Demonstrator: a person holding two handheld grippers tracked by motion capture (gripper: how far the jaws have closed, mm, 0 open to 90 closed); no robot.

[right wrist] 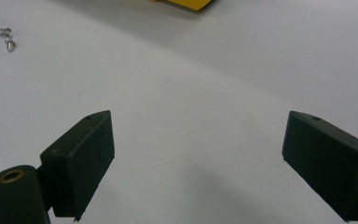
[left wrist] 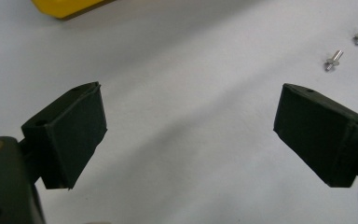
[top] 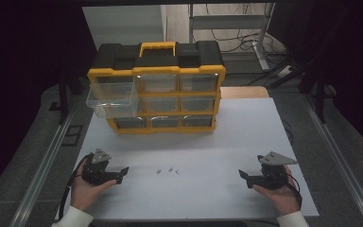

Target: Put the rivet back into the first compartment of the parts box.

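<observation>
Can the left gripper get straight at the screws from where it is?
Probably yes. The left gripper is open and points toward the screws, with bare table between them. In its own view two screws lie just ahead, beyond one jaw, nothing in the way.

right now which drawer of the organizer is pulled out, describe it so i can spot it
Find the yellow and black organizer at the back of the white table. Look at its top row, left end: the clear drawer there juts out toward you, while the other drawers sit flush.
</observation>
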